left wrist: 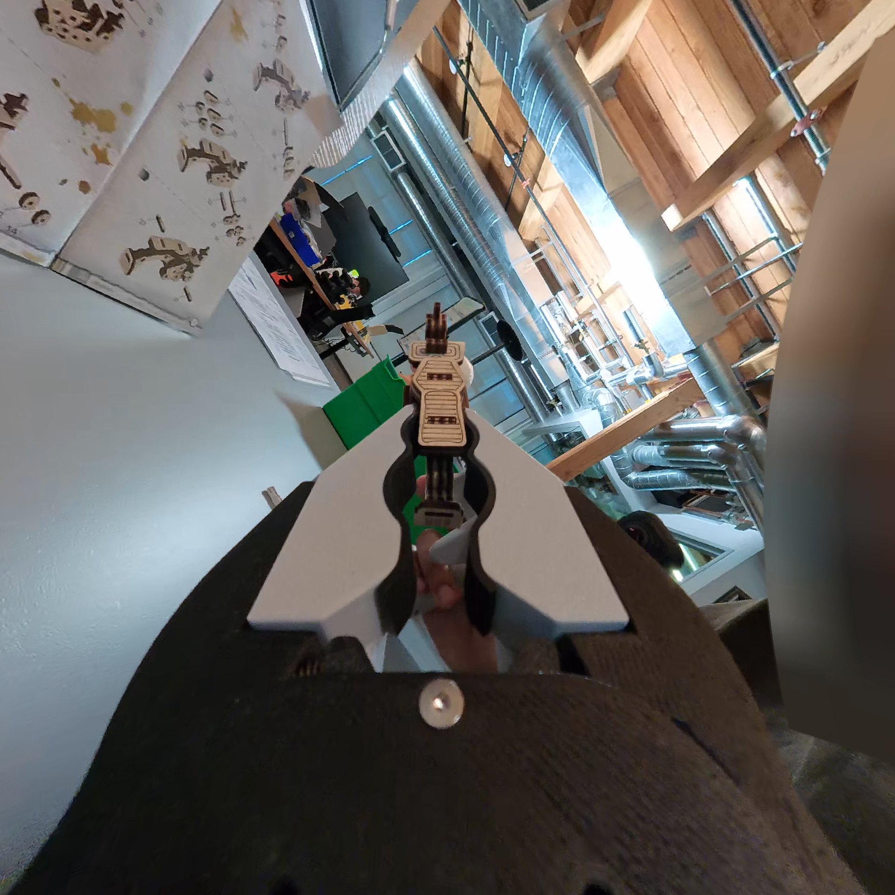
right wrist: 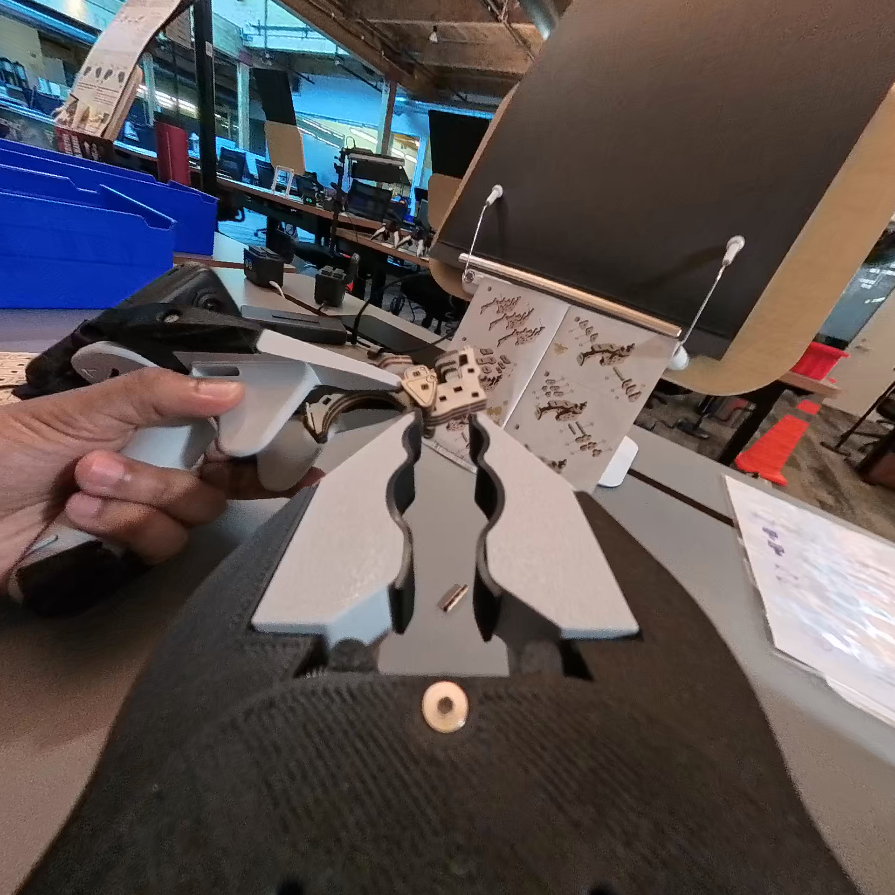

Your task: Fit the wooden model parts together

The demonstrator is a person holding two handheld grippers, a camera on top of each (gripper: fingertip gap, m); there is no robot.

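Nearest your right gripper [right wrist: 443, 426], a small loose wooden piece [right wrist: 452, 596] is lying on the grey table [right wrist: 678, 508] between its parted, empty fingers. Just beyond those fingertips, your left gripper [left wrist: 438, 426] is clenching the wooden model [right wrist: 448, 390], long axis running along its own fingers. Behind the model, the instruction booklet [right wrist: 557, 382] is crowding the far side, leaving room only toward you.
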